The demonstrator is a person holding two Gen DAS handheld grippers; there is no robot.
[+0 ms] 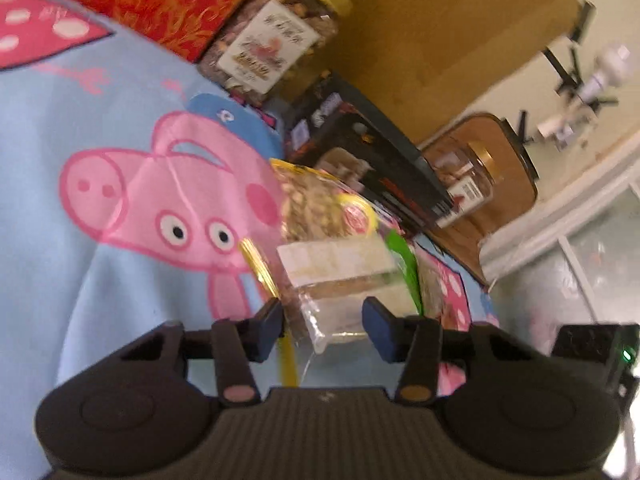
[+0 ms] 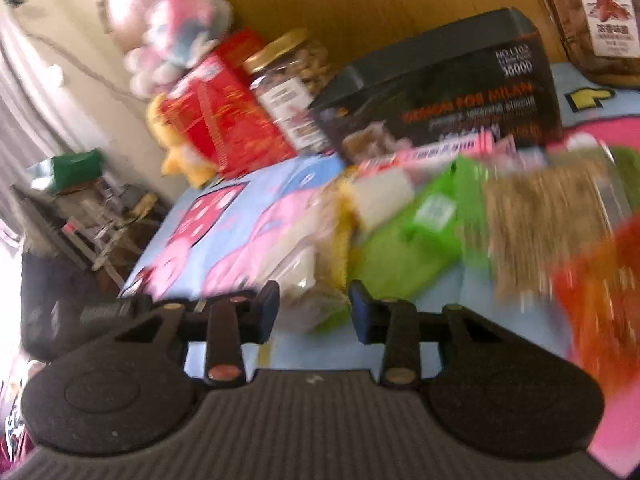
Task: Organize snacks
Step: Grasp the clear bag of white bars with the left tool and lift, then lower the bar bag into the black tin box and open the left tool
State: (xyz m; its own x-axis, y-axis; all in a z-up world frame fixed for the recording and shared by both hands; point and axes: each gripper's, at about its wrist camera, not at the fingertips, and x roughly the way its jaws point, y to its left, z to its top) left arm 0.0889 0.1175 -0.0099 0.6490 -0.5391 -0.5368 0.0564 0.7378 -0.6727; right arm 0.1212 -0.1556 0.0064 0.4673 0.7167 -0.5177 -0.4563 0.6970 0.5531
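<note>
Blue pads: the left gripper [image 1: 323, 322] is spread, its pads either side of a clear packet [image 1: 340, 280] without visibly pressing it; no grip is made.
Right gripper: the right gripper [image 2: 314, 306] is also spread, low over the cloth, with a pale bag [image 2: 304, 280] between and just beyond its tips, and holds nothing.
Cloth: a light-blue cartoon-pig cloth [image 1: 100, 120] covers the table and carries all the snacks.
Loose pile: near the grippers lie the clear packet, a nut bag [image 1: 316, 208], a green pack [image 2: 404, 236] and a tan, blurred pack [image 2: 548, 220], touching or overlapping one another.
Back row: farther off stand a black box [image 2: 448, 92], a gold-lidded jar [image 1: 276, 44] lying tilted beside a red box [image 1: 168, 0], and a second jar [image 1: 468, 176] beyond the black box at the table's far end.
Step in hand: likely closing in on one loose packet from the pile, grasp not yet made.
Next move: the left gripper would need to close squarely on the clear packet's body, since the film looks slick and its neighbours touch it; motion blur hides finer contact.
</note>
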